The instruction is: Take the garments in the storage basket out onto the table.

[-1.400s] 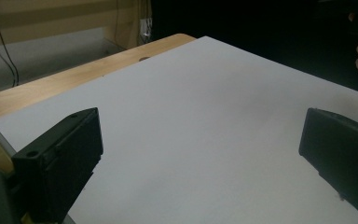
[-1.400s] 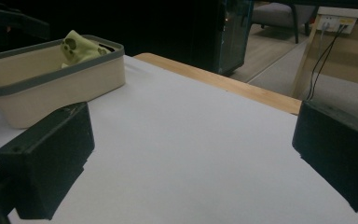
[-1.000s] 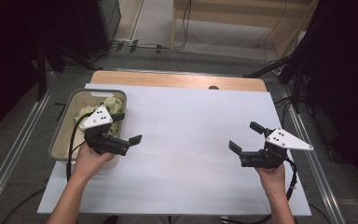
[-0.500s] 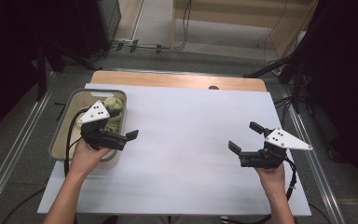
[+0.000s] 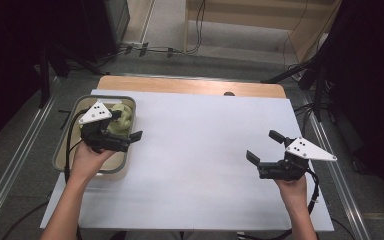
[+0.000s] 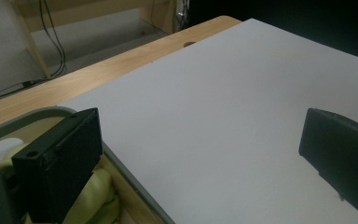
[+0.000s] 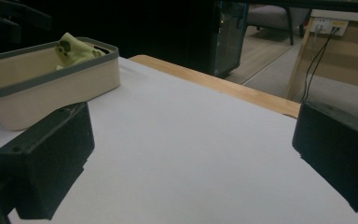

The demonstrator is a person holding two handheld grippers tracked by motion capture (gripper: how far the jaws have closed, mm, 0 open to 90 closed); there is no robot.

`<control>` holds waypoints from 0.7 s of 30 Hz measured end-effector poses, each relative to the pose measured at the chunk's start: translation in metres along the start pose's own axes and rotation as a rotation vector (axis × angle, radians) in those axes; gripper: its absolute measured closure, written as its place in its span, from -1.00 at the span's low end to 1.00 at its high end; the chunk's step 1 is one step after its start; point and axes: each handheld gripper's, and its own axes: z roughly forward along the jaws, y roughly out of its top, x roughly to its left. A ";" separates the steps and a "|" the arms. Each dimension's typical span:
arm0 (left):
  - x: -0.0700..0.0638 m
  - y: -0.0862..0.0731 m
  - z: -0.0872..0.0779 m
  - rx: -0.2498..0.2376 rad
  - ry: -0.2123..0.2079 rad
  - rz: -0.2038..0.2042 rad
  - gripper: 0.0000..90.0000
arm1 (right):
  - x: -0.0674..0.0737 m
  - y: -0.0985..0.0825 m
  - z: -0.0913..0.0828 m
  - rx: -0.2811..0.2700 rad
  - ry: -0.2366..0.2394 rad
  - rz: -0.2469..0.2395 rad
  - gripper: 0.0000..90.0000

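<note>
Looks like the reach-in step; left gripper [image 5: 129, 126] hangs over the bin [image 5: 64, 145] rim, jaws spread wide, green cloth [image 5: 121, 120] bunched inside; right gripper [image 5: 263, 147] waits well apart, jaws spread too; next move probably dips down onto the cloth.

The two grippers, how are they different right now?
The left gripper hangs over the rim of the bin, beside the green cloth; the right gripper is over the bare white sheet, far from the bin. The left gripper points toward the table's middle from the left edge; the right points in from the right edge. Both are black, have a grey plate on top, stand open and hold nothing.
</note>
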 end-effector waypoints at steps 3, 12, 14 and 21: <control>0.005 0.001 0.000 0.015 0.015 -0.003 -0.99 | -0.001 0.000 0.000 -0.001 -0.001 -0.003 -1.00; 0.024 0.002 0.002 0.051 0.066 -0.018 -0.99 | -0.002 0.000 0.000 0.002 -0.004 0.000 -1.00; 0.028 0.003 0.003 0.064 0.084 -0.022 -0.99 | -0.002 0.000 0.000 0.001 -0.004 0.000 -1.00; 0.044 0.000 0.009 0.107 0.123 -0.053 -0.99 | -0.003 -0.001 -0.001 0.003 -0.004 -0.002 -1.00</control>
